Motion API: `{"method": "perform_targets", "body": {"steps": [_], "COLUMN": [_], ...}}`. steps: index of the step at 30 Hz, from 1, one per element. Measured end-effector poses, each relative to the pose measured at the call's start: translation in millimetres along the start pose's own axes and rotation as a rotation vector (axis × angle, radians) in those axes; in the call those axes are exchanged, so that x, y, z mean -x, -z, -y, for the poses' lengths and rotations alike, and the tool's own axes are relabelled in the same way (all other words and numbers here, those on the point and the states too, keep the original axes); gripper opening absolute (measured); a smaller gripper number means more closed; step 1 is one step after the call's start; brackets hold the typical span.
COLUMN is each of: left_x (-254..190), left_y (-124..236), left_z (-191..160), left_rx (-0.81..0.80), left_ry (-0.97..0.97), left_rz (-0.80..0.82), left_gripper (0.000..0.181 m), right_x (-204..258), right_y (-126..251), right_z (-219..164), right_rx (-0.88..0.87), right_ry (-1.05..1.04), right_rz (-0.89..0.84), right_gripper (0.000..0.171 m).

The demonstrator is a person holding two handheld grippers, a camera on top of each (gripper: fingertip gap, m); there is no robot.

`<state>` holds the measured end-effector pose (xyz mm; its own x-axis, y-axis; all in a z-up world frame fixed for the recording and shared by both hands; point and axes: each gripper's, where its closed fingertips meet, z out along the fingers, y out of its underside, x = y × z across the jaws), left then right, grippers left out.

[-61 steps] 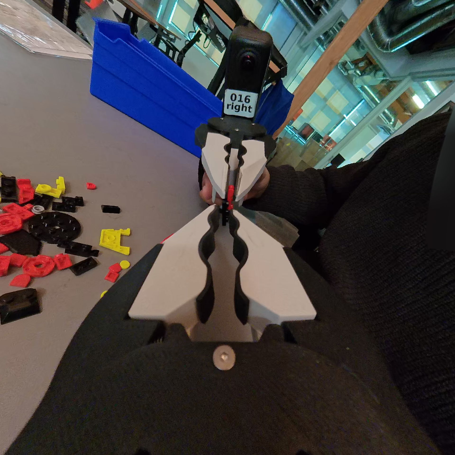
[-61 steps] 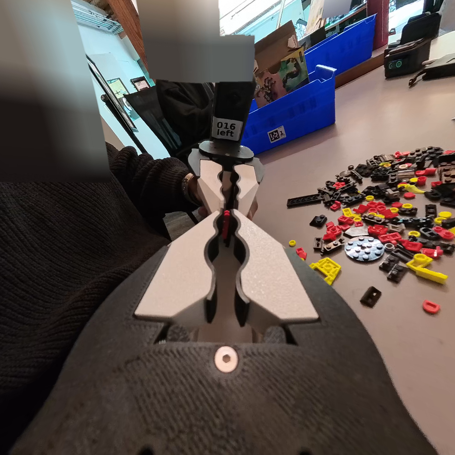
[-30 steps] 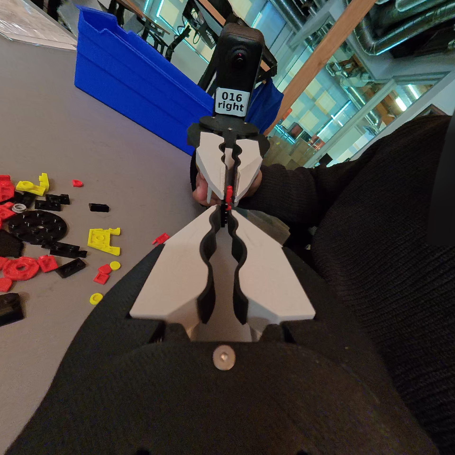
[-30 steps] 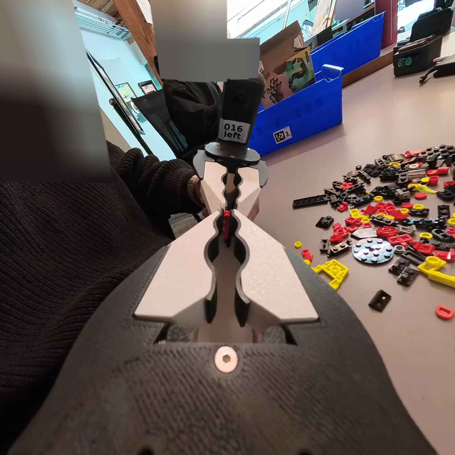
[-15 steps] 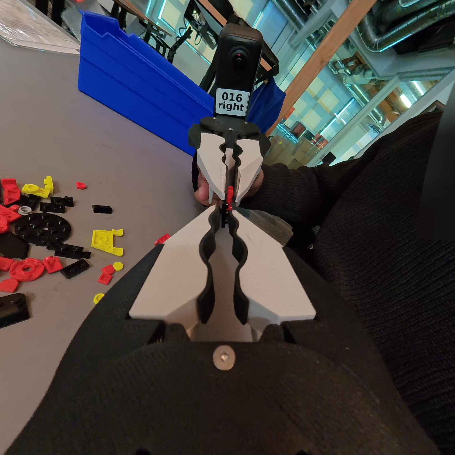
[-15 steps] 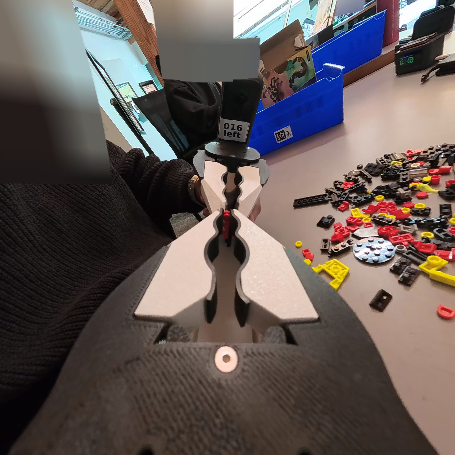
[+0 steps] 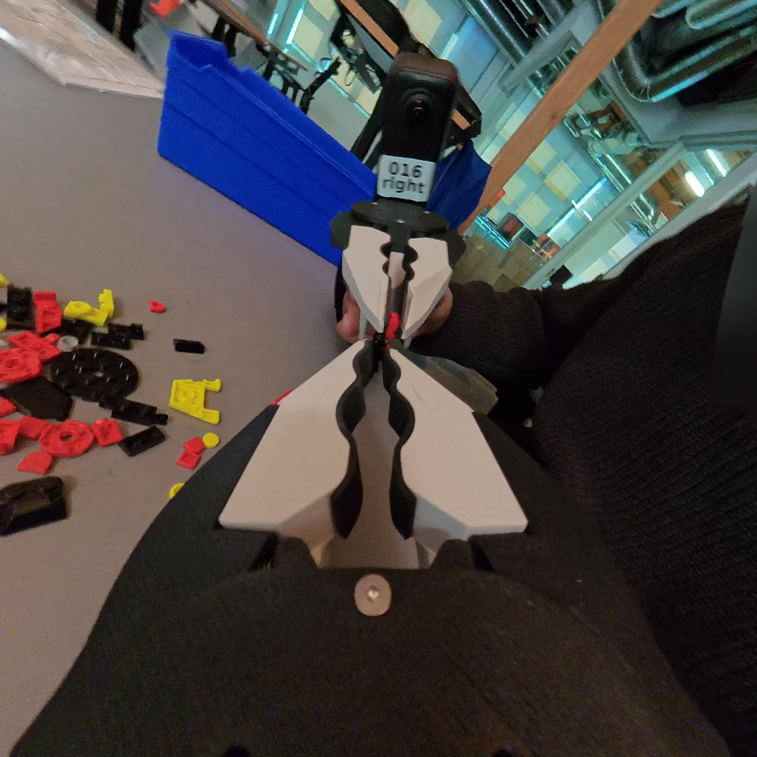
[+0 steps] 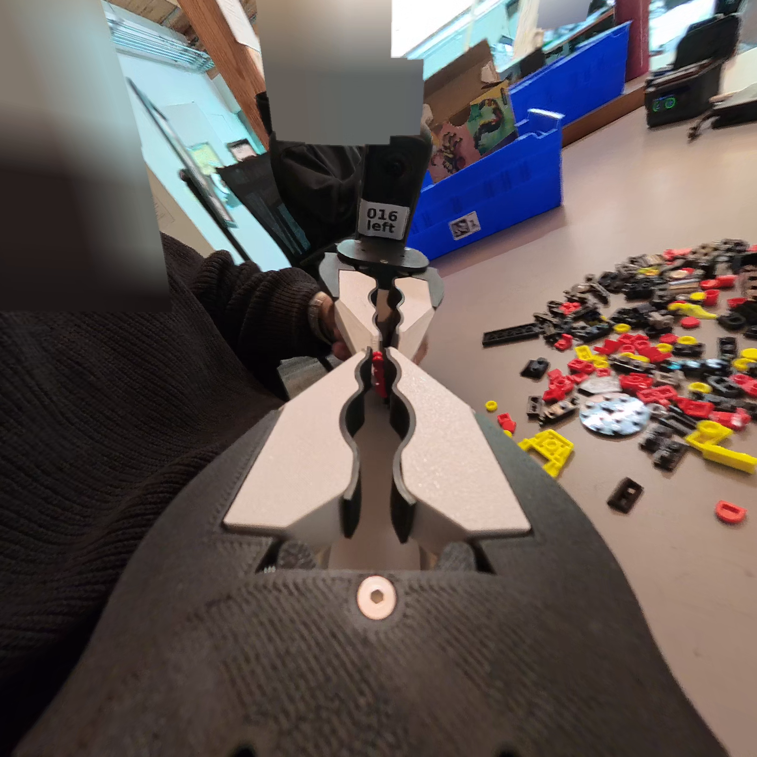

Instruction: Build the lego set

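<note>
Grey table (image 7: 123, 213): blue bin (image 7: 254, 139), scattered lego pieces (image 8: 639, 368) beside tongs.

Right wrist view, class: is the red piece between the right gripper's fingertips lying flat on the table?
No. The red piece is pinched in the right gripper, held in the air above the person's dark sweater, off the table.

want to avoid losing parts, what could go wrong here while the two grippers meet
1. The red piece is pinched only at the right gripper tips, off the table; pushing could twist it free.
2. The left gripper grips a small black part, barely visible; misaligned tips may fail to join.
</note>
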<state>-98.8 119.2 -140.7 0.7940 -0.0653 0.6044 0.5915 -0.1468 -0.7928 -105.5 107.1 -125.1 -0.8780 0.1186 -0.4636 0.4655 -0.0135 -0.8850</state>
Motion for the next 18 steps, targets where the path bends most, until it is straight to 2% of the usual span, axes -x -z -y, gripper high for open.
{"method": "perform_targets", "body": {"steps": [4,10,14,18], "left_x": [4,-1,2,4], "left_y": [-1,-1,-1,-4], "left_z": [2,8,8,7], "left_rx": [-0.029,-0.053,-0.104,-0.103], "left_ry": [0.175,0.220,0.439,0.454], "left_rz": [-0.040,-0.061,-0.135,-0.124], "left_gripper": [0.000,0.000,0.000,0.000], "right_x": [-4,1,-5,-5], "right_y": [2,4,3,5], "right_z": [0,5,2,-1], "right_rx": [0.017,0.008,0.058,0.080], "right_ry": [0.059,0.119,0.213,0.251], "right_rz": [-0.045,-0.049,-0.117,-0.132], "right_gripper": [0.003,0.002,0.002,0.002]}}
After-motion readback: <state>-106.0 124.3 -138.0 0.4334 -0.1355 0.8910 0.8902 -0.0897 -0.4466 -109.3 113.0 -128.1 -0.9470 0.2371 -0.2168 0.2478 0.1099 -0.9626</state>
